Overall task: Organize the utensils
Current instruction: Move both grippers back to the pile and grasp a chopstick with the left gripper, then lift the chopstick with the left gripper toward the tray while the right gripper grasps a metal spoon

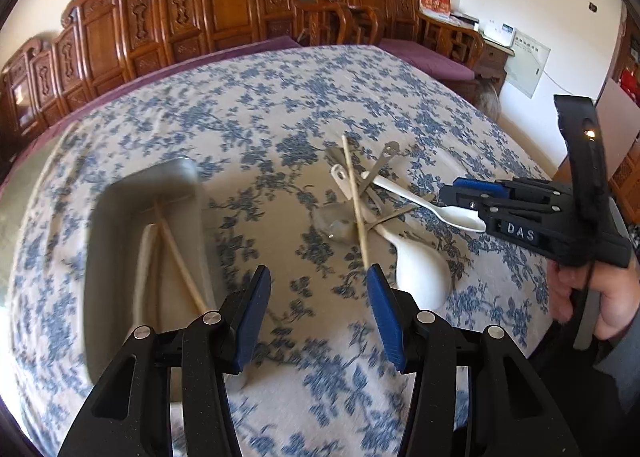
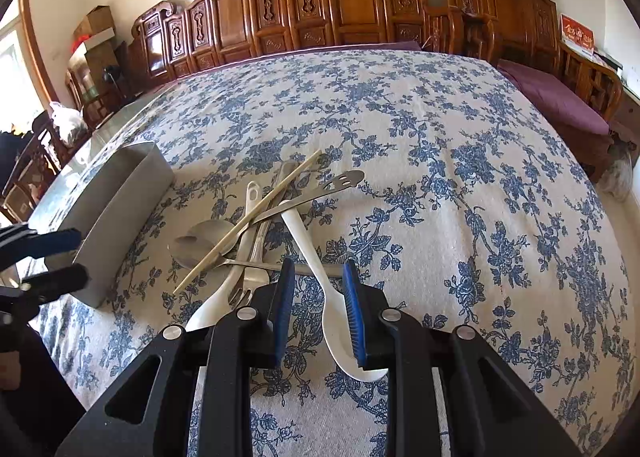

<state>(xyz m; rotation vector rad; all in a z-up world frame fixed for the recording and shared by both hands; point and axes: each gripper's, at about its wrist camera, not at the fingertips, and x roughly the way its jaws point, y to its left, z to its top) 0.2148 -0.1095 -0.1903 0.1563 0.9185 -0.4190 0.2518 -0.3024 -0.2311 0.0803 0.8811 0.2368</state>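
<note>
Right tongs (image 2: 316, 299) straddling white spoon (image 2: 336, 313) at lower centre, parted, not gripping; left tongs (image 1: 318, 307) half-open, empty; closing next.

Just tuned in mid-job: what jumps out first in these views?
A tangled pile of utensils lies mid-table on the blue floral tablecloth. The right gripper straddles a white spoon at the pile's near edge. Left of the pile, a metal tray already holds a chopstick and something white.
</note>
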